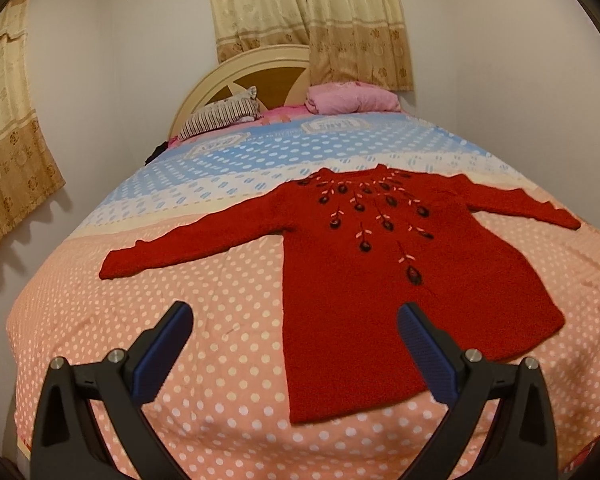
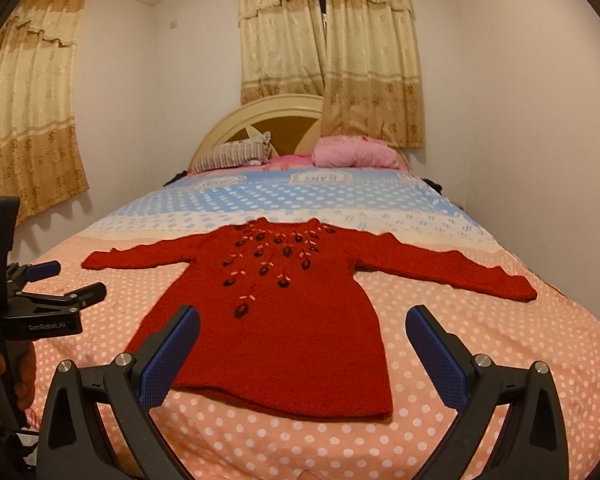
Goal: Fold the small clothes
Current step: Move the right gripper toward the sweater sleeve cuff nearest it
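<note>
Polka-dot bedding [image 1: 228,344] covers the bed and serves as the work surface. On its pink near section a red knitted sweater [image 1: 380,304] lies flat, front up, with both sleeves spread outward and the hem toward the cameras; dark embroidered flowers run down from the neckline. The left gripper [image 1: 296,354] hovers above the hem's left corner, its 2 fingers spread wide and holding nothing. The right gripper [image 2: 302,356] hovers above the hem, likewise wide apart and empty. Beyond the sweater, a striped pillow [image 2: 236,154] and a pink pillow [image 2: 354,154] rest against the headboard [image 2: 276,110], below beige curtains [image 2: 324,40].
</note>
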